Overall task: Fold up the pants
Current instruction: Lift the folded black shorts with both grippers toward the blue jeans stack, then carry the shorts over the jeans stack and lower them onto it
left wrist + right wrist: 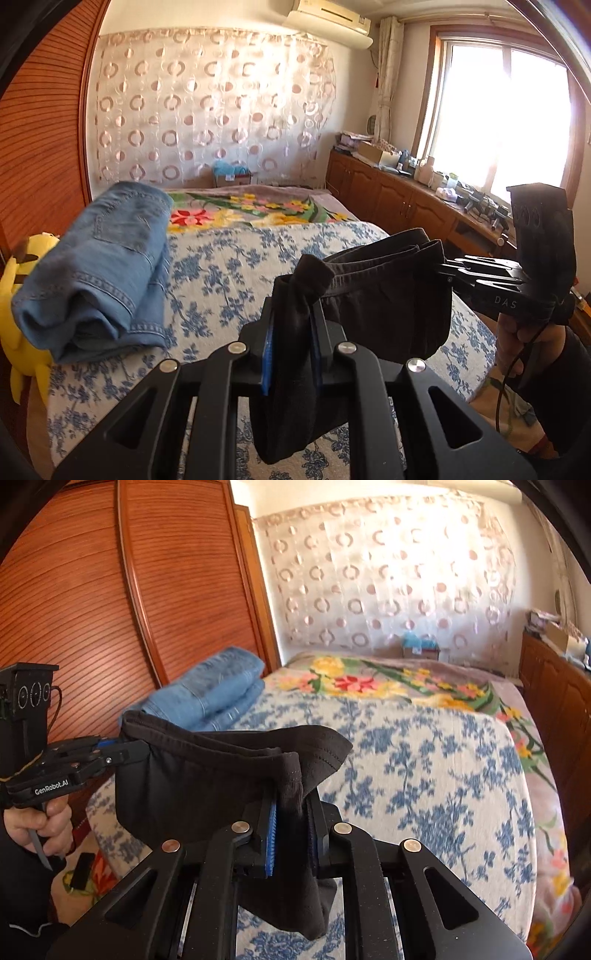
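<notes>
Covering the bed [229, 258], a blue-flowered quilt; wooden wardrobe [92, 590] alongside

The left gripper [293, 325] is clamped on a bunched corner of the black pants [384, 299], which hang above the blue-flowered bedspread [236, 258] and stretch right to the right gripper [445, 275], pinched on the cloth's other end with a hand [517, 332] under it. Left of the pants, folded blue jeans [99, 273] lie on the bedspread, touching a yellow plush toy [18, 295] at its left edge. Beyond the bedspread lies a bright floral blanket [258, 208], with wooden cabinets [391, 195] to the right of it.
</notes>
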`<action>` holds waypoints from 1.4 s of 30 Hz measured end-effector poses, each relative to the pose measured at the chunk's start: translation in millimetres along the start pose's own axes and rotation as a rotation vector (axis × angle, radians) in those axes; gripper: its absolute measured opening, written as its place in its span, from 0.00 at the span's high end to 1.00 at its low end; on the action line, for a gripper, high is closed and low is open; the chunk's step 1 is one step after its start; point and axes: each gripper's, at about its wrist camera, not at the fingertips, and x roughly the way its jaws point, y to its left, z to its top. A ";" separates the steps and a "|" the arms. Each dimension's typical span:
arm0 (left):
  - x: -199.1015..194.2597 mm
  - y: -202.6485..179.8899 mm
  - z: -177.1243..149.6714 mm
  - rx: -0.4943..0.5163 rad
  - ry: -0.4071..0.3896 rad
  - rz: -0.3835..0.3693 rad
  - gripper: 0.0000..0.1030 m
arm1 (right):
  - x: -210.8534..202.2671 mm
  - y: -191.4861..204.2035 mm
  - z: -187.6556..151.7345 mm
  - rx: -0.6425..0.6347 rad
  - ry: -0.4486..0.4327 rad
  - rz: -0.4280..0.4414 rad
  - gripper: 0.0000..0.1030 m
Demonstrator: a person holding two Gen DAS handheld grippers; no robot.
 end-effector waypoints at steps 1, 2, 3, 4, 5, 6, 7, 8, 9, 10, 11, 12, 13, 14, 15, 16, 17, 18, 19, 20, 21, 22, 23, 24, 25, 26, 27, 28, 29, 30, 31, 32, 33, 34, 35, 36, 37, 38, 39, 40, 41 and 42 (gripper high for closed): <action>-2.0 1.1 0.6 0.001 -0.005 0.004 0.87 | -0.6 1.6 3.6 -0.006 -0.007 0.000 0.90; -4.0 2.1 1.6 0.002 -0.012 0.012 0.87 | -0.9 2.5 6.3 -0.010 -0.012 0.001 0.90; -6.2 4.7 3.2 0.002 -0.022 0.024 0.87 | 0.0 3.7 10.4 -0.013 -0.018 0.004 0.90; -7.3 6.4 2.8 0.001 -0.026 0.031 0.87 | 1.4 5.1 14.1 -0.013 -0.023 0.008 0.90; -9.2 9.7 3.6 -0.004 -0.033 0.042 0.87 | 3.3 5.8 17.7 -0.012 -0.029 0.014 0.90; -10.9 13.0 4.0 -0.010 -0.038 0.052 0.87 | 5.4 7.8 21.4 -0.013 -0.035 0.020 0.90; -12.4 15.5 4.0 -0.012 -0.041 0.057 0.87 | 9.3 11.4 26.5 -0.018 -0.042 0.027 0.90; -14.4 20.7 4.2 -0.016 -0.045 0.070 0.87 | 11.2 13.3 28.3 -0.021 -0.046 0.030 0.90; -16.1 24.6 4.2 -0.018 -0.047 0.080 0.87 | 15.8 17.5 32.9 -0.028 -0.054 0.040 0.90; -17.3 28.6 4.0 -0.023 -0.049 0.090 0.87 | 19.3 19.6 35.7 -0.031 -0.058 0.047 0.90; -18.6 35.9 5.1 -0.036 -0.050 0.101 0.87 | 22.8 21.6 38.6 -0.034 -0.061 0.056 0.90; -19.5 39.9 6.1 -0.045 -0.050 0.108 0.87 | 28.7 25.1 43.6 -0.037 -0.065 0.070 0.90; -20.3 43.8 7.0 -0.053 -0.052 0.116 0.87 | 32.5 26.6 47.1 -0.038 -0.068 0.079 0.90; -21.1 49.7 9.0 -0.063 -0.053 0.125 0.87 | 36.1 27.8 51.6 -0.038 -0.070 0.088 0.90; -21.9 55.6 11.3 -0.074 -0.055 0.137 0.87 | 41.2 29.1 57.1 -0.036 -0.072 0.102 0.90; -22.3 60.5 13.5 -0.083 -0.057 0.147 0.87 | 47.5 31.1 64.8 -0.035 -0.071 0.119 0.90; -22.4 66.1 16.3 -0.087 -0.061 0.163 0.87 | 53.3 33.6 72.5 -0.039 -0.069 0.131 0.90; -22.2 68.8 17.9 -0.089 -0.064 0.173 0.87 | 58.8 37.1 79.6 -0.051 -0.067 0.138 0.90; -21.8 73.8 20.6 -0.093 -0.069 0.184 0.87 | 64.5 40.3 87.5 -0.065 -0.067 0.143 0.91; -20.3 79.1 23.2 -0.098 -0.074 0.195 0.87 | 68.9 44.0 92.7 -0.075 -0.066 0.147 0.90; -18.1 86.0 26.7 -0.105 -0.080 0.208 0.87 | 74.5 46.8 100.4 -0.087 -0.067 0.153 0.90; -15.9 91.3 28.6 -0.111 -0.083 0.220 0.87 | 82.1 50.7 110.3 -0.104 -0.067 0.159 0.90; -12.9 97.9 31.9 -0.121 -0.087 0.238 0.87 | 86.3 52.6 115.0 -0.113 -0.067 0.162 0.90; -13.2 102.3 31.7 -0.128 -0.089 0.245 0.87 | 94.9 56.7 124.4 -0.131 -0.066 0.166 0.90; -11.0 110.6 34.0 -0.141 -0.094 0.258 0.87 | 100.0 60.7 128.8 -0.144 -0.066 0.169 0.90; -10.8 115.1 34.3 -0.147 -0.097 0.267 0.87 | 105.7 63.8 134.2 -0.157 -0.066 0.171 0.90; -8.6 121.3 35.5 -0.156 -0.100 0.278 0.87 | 115.1 68.0 141.4 -0.179 -0.064 0.172 0.90; -7.8 125.1 35.3 -0.163 -0.101 0.284 0.87 | 121.2 70.5 145.8 -0.193 -0.063 0.174 0.90; -5.6 132.0 35.8 -0.175 -0.103 0.296 0.87 | 128.6 73.3 150.6 -0.209 -0.061 0.174 0.90; -4.5 136.6 36.4 -0.183 -0.103 0.304 0.87 | 138.4 77.7 157.0 -0.227 -0.058 0.174 0.90; -3.2 140.2 36.2 -0.190 -0.104 0.312 0.87 | 144.5 79.7 160.5 -0.238 -0.054 0.177 0.90; -1.6 146.1 35.8 -0.201 -0.107 0.324 0.87 | 151.1 82.5 164.2 -0.247 -0.050 0.181 0.90; -1.0 148.5 35.0 -0.208 -0.107 0.329 0.87 | 160.3 86.5 169.5 -0.261 -0.045 0.183 0.90; -0.9 151.8 34.7 -0.216 -0.108 0.333 0.87 | 166.3 88.8 172.0 -0.270 -0.043 0.184 0.90; 0.9 156.3 33.6 -0.224 -0.108 0.340 0.87 | 175.1 92.4 176.7 -0.282 -0.040 0.187 0.90; 0.9 159.5 33.9 -0.228 -0.109 0.346 0.87 | 182.9 94.6 180.4 -0.292 -0.035 0.190 0.90; 2.7 164.2 32.8 -0.239 -0.109 0.351 0.87 | 188.2 96.6 182.8 -0.298 -0.031 0.191 0.90; 3.7 166.4 32.3 -0.247 -0.109 0.355 0.87 | 196.2 99.3 185.6 -0.307 -0.025 0.193 0.90; 4.7 169.0 31.6 -0.255 -0.109 0.360 0.87 | 207.4 103.4 189.2 -0.321 -0.014 0.193 0.90; 5.7 172.0 31.7 -0.263 -0.107 0.367 0.87 | 212.8 106.2 190.7 -0.327 -0.009 0.192 0.90; 7.0 175.8 31.3 -0.274 -0.101 0.377 0.87 | 221.2 109.5 193.5 -0.336 -0.001 0.194 0.90; 7.6 178.0 30.1 -0.278 -0.099 0.381 0.87 | 229.4 112.8 196.1 -0.346 0.010 0.199 0.91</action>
